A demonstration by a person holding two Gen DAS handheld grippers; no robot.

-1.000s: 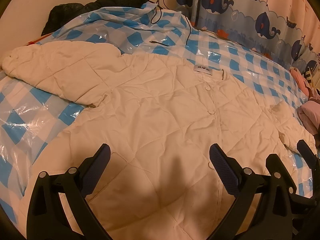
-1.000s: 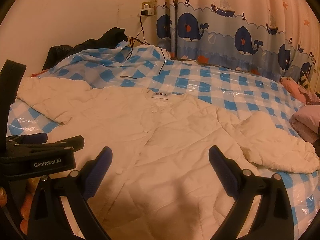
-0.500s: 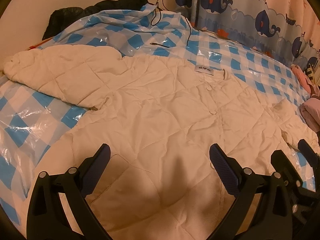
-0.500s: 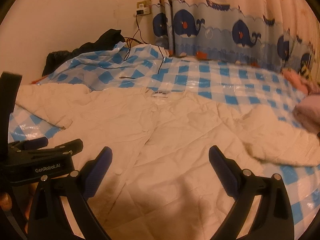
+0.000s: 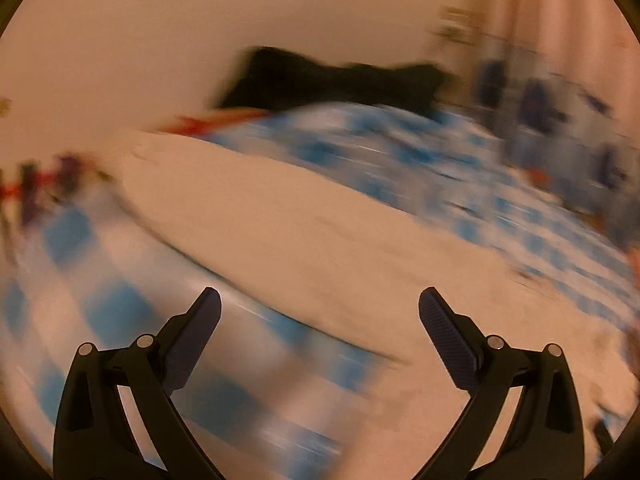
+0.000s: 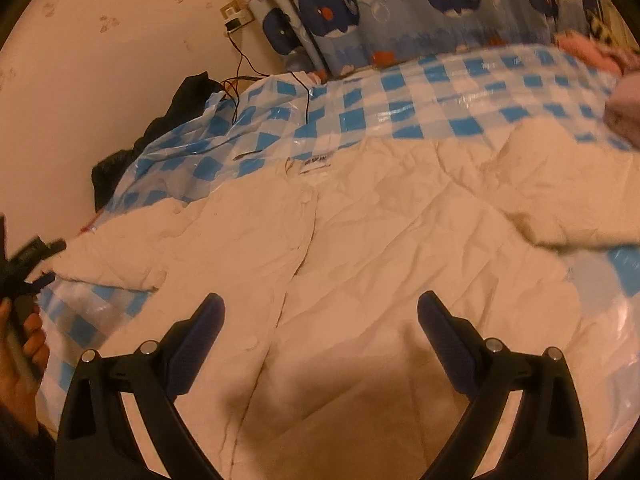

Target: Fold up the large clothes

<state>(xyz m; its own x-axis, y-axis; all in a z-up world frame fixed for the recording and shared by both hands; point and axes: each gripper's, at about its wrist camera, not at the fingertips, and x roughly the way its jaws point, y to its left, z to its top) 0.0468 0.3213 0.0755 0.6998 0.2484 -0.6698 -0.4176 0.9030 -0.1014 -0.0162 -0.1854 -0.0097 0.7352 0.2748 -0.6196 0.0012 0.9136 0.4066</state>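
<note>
- My left gripper (image 5: pixel 319 332) has a matte black frame with two curved arms and silver screw heads at the pivots.
- Its fingers (image 5: pixel 448 338) wear dark navy textured pads.
- My right gripper (image 6: pixel 320 334) is built the same: black arms, silver screws, navy pads on its fingers (image 6: pixel 196 336).

Jacket (image 6: pixel 360 248) lies spread on the bed cover (image 6: pixel 440 96). Dark bundle (image 6: pixel 120 160) behind it to the left, against the wall. Curtain (image 6: pixel 400 8) behind the bed.
</note>
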